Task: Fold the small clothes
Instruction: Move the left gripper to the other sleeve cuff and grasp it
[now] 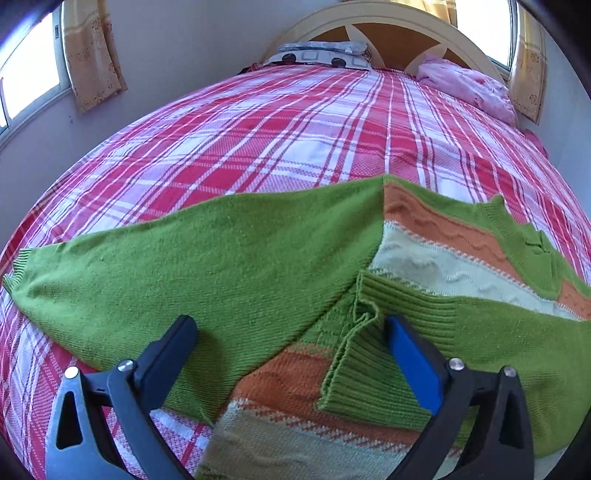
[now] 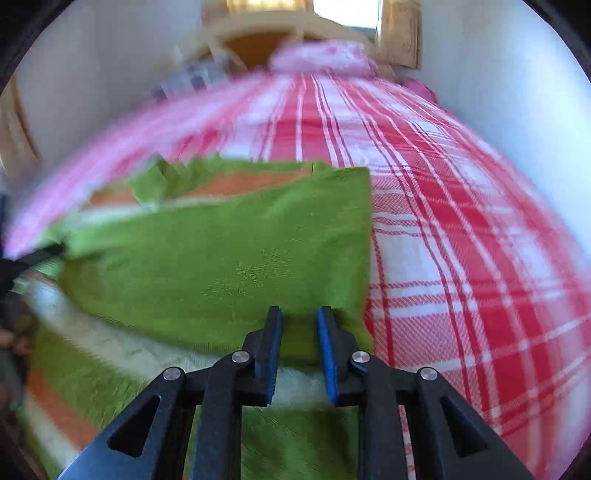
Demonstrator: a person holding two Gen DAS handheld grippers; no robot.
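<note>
Left gripper (image 1: pixel 291 336): jaws spread wide, nothing clamped, hovering low over green sweater (image 1: pixel 207 258). Right-hand finger with blue pad (image 1: pixel 413 369) just beside ribbed cuff (image 1: pixel 369 354) of folded-in sleeve; cuff lying loose on sweater front, not pinched. Other sleeve stretched flat toward left edge of view. Orange and pale bands showing on sweater body.

Right gripper (image 2: pixel 299 332): jaws narrow, a gap visible between blue pads, no cloth gripped between them. Tips above folded green sleeve panel (image 2: pixel 221 258), near its right edge. View smeared with motion blur, worst on left side.

Sweater spread on red-and-white plaid bedspread (image 1: pixel 295 129), at near end of bed. Pink pillow (image 1: pixel 465 88) and patterned pillow (image 1: pixel 321 55) far off at headboard (image 1: pixel 384 22). Curtained windows to either side.
</note>
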